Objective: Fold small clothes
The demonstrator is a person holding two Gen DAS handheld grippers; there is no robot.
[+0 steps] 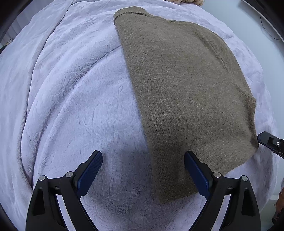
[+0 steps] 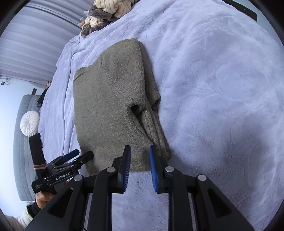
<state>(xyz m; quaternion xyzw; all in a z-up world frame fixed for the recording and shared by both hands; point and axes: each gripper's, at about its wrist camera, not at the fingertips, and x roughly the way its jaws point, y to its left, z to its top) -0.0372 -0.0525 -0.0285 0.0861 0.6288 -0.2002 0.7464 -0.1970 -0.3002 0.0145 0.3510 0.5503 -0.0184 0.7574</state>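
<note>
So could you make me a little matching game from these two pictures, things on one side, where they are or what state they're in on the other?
Things:
1. brown sweater
2. left gripper
3. lavender blanket
4. pile of clothes

Places or states:
A. heaped at the far end of the bed
B. open wide, holding nothing, at the sweater's near edge
C. lying partly folded on the bed
D. spread under everything

Pairs: 1-C, 2-B, 3-D, 4-A
</note>
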